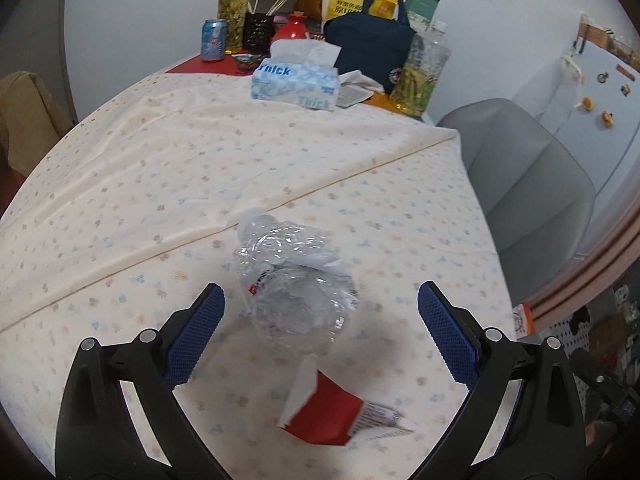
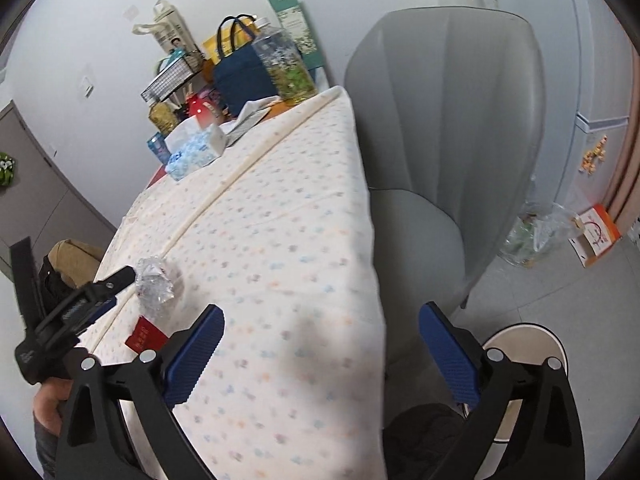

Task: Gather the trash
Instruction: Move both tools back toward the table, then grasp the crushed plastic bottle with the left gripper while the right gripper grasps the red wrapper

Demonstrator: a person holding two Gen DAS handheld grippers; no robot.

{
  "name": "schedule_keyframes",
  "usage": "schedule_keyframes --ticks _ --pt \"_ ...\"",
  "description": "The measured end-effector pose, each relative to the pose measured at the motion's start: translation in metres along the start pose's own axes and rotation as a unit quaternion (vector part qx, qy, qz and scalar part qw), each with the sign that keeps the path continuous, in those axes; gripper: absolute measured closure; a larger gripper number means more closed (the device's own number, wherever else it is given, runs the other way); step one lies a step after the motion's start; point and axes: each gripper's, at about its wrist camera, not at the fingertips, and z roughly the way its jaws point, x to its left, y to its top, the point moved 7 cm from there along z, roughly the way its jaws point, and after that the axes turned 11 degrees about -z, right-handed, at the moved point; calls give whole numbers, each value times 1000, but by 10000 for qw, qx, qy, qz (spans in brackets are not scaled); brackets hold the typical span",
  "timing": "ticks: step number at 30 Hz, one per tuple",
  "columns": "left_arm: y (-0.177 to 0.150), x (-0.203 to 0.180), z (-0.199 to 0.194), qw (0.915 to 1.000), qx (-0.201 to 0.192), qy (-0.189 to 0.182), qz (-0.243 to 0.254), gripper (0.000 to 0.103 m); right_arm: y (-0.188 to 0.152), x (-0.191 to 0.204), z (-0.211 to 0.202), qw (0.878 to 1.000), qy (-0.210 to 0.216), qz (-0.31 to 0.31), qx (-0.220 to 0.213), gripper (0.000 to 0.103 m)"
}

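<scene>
A crushed clear plastic bottle (image 1: 294, 280) lies on the flowered tablecloth (image 1: 200, 168). My left gripper (image 1: 320, 300) is open around its near end, jaws wide apart, not touching it. A flattened red and white carton (image 1: 332, 414) lies just below the bottle. In the right wrist view the bottle (image 2: 154, 284) and the carton (image 2: 146, 336) sit at the left, with the left gripper (image 2: 86, 300) beside them. My right gripper (image 2: 320, 328) is open and empty over the table's right edge.
A tissue box (image 1: 296, 80), blue can (image 1: 214, 40), navy bag (image 1: 368, 46) and bottles (image 1: 420, 72) crowd the far end. A grey chair (image 2: 440, 128) stands at the table's right. A white bin (image 2: 524, 348) is on the floor below my right gripper.
</scene>
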Motion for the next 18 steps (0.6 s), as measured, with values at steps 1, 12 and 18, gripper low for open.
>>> schedule_keyframes --ticks 1,12,18 --pt "0 2 4 10000 30 33 -23 7 1 3 1 10000 18 -4 -2 8" --pt "2 2 35 9994 126 325 -46 7 -2 14 6 9999 22 -117 49 8" --pt "-4 5 53 9983 275 522 41 23 -7 5 5 9999 -90 -19 82 8"
